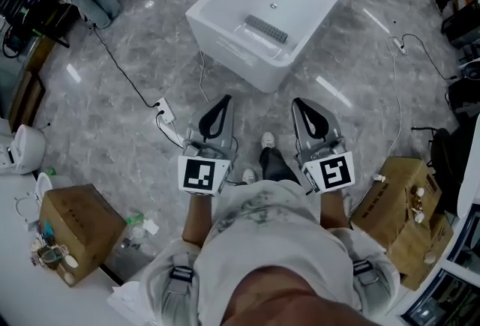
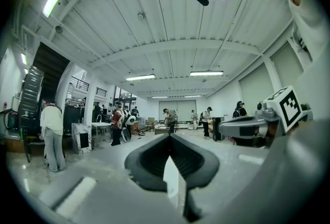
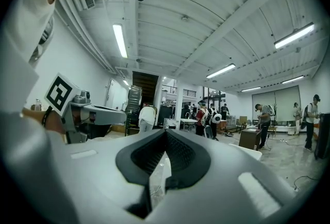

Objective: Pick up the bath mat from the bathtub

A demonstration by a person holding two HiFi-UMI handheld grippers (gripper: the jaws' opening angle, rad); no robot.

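I hold both claws level in front of me, over the grey floor point(image 1: 135, 55). The left claw point(image 1: 224, 100) has its jaws pressed together with nothing in them. The right claw point(image 1: 297, 102) is the same: tips meeting, empty. The bath mat point(image 1: 266, 28), a dark ribbed strip, lies inside the white bathtub point(image 1: 225, 43), toward the end nearer me and well apart from both claws. A power strip point(image 1: 163, 112) lies on the floor near the left claw. A cardboard box point(image 1: 79, 227) stands at my left.
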